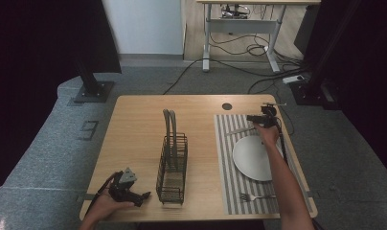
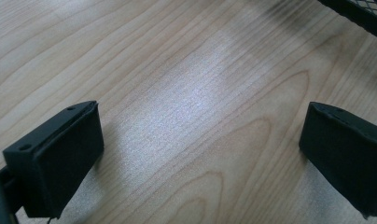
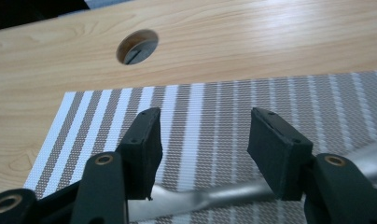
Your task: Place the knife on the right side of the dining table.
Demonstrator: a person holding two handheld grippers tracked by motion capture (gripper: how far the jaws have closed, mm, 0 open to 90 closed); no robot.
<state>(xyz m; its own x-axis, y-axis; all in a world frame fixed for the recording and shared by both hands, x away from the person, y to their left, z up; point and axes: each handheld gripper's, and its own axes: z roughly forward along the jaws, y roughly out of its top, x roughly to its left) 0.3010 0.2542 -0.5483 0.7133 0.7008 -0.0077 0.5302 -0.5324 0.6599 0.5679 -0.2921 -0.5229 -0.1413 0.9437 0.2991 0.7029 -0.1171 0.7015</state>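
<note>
The left tool (image 1: pixel 127 188) is black, with a grey three-cornered plate on top and a dark cable trailing from its back. Its two jaws are thick, matte black blocks with squared edges and small round holes near the tips. The right tool (image 1: pixel 262 119) is black as well, a thin cable running from it. Its jaw arms carry brass-coloured round rivets, and its dark pads show small screw holes. Both forearms are bare, without sleeves.

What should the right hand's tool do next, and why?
Probably lower and close. The right gripper is open above a metal utensil lying on the striped mat, its handle crossing below the fingers, not yet pinched.
</note>
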